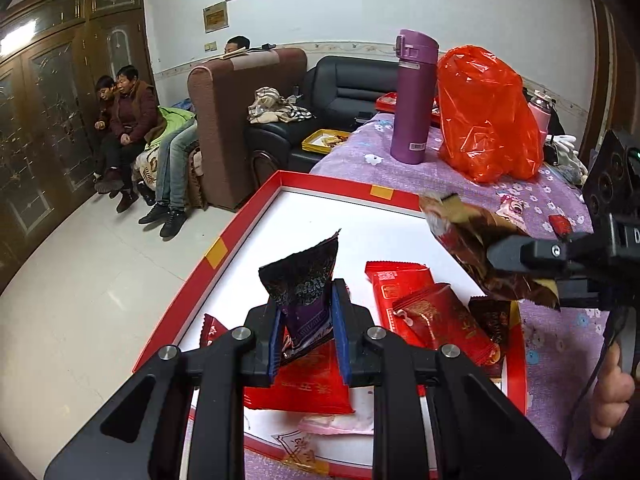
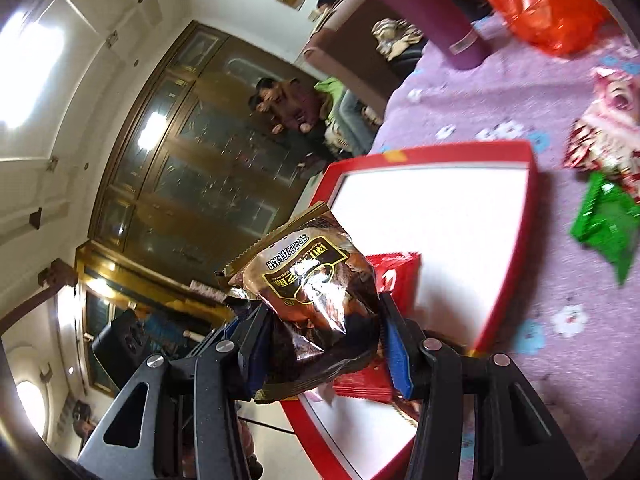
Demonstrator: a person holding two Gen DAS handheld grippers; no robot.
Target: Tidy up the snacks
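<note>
**Both grippers loaded over the tray — placing step**

Left gripper [image 1: 306, 334]: jaws drawn narrow, clamped on the lower end of a dark purple foil snack packet [image 1: 304, 280], which stands upright above the fingers. Directly below and ahead lies the shallow red-rimmed tray with a white floor [image 1: 304, 178]. Flat red wrappers [image 1: 394, 300] lie on that floor just to this gripper's right and beneath it.

Right gripper [image 2: 320, 344]: jaws about half-way apart, pads pressing both sides of a glossy brown foil packet with a gold crimped edge [image 2: 308, 276]. Packet bulges forward past the fingertips. The tray sits ahead and to the right of it; the view is tilted and blurred. A green wrapper [image 2: 604, 220] and a pink-and-white wrapper [image 2: 612, 120] lie loose on the purple flowered cloth [image 2: 500, 92], well to the right of the tray.

Judgement: the step in hand is setting both held packets into the tray.

- Bring each packet low over bare white floor before letting go; a drop from height may skid foil onto the rim.
- Lay them flat beside, not across, the red wrappers.
- Keep the two grippers apart; they are close over the tray's right side.
- Loose wrappers on the cloth remain to be collected.
</note>
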